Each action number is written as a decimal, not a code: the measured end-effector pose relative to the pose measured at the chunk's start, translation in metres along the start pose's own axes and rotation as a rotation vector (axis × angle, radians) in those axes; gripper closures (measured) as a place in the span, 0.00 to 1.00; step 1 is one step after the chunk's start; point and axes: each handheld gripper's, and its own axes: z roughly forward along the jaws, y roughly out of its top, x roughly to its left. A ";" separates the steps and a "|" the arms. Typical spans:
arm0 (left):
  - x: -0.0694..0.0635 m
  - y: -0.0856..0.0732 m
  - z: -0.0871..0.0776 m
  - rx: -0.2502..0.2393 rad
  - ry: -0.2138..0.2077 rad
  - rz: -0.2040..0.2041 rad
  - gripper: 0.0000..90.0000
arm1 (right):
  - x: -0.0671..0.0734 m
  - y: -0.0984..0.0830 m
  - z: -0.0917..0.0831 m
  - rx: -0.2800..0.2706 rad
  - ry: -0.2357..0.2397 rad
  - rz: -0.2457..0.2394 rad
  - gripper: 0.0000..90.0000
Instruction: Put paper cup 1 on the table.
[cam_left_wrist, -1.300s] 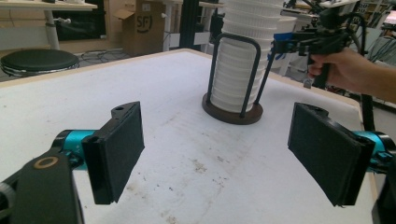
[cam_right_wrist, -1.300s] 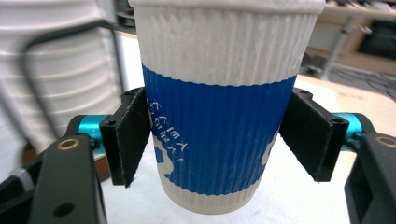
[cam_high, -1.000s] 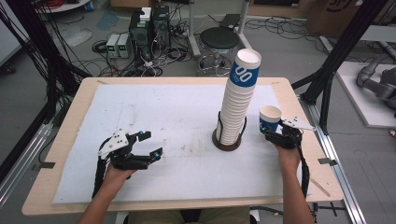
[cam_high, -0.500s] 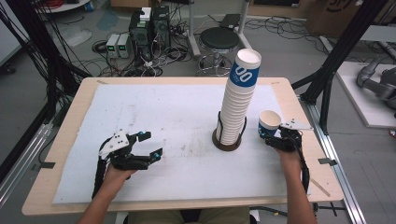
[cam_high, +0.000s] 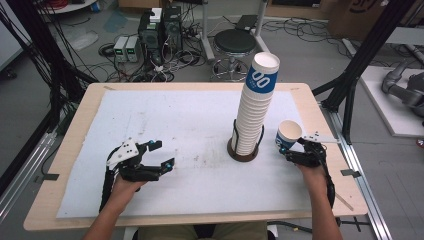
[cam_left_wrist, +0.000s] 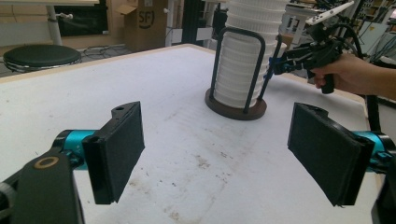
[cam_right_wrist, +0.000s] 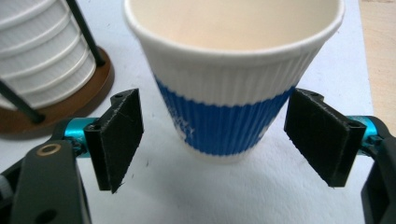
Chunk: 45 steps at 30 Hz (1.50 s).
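A blue-and-white ribbed paper cup (cam_high: 288, 134) (cam_right_wrist: 233, 93) stands upright on the white mat (cam_high: 175, 120), right of a tall stack of like cups (cam_high: 255, 110) (cam_left_wrist: 247, 60) in a dark wire holder on a round brown base (cam_high: 243, 154). My right gripper (cam_high: 289, 150) (cam_right_wrist: 219, 140) is open around the lone cup's lower part, with a gap showing between each pad and the cup wall. Low over the mat's left front, my left gripper (cam_high: 164, 154) (cam_left_wrist: 219, 154) is open with nothing between its pads, pointing toward the stack.
The mat covers most of a wooden table (cam_high: 65, 165). The right hand and its gripper (cam_left_wrist: 299, 56) appear behind the stack in the left gripper view. A stool (cam_high: 235, 42), computers and cables sit on the floor beyond the far edge.
The lone cup and my right gripper came down a little and slightly nearer the front edge. The left gripper has hardly moved.
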 end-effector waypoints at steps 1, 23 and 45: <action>0.000 0.000 0.000 0.000 0.001 -0.001 0.21 | 0.000 -0.001 -0.002 0.003 0.000 -0.002 0.22; 0.007 0.003 -0.009 -0.042 0.034 -0.036 0.20 | 0.043 -0.002 -0.084 -0.182 0.102 -0.056 0.23; 0.010 0.003 -0.010 -0.045 0.042 -0.040 0.20 | 0.063 0.010 -0.080 -0.179 0.189 -0.108 0.23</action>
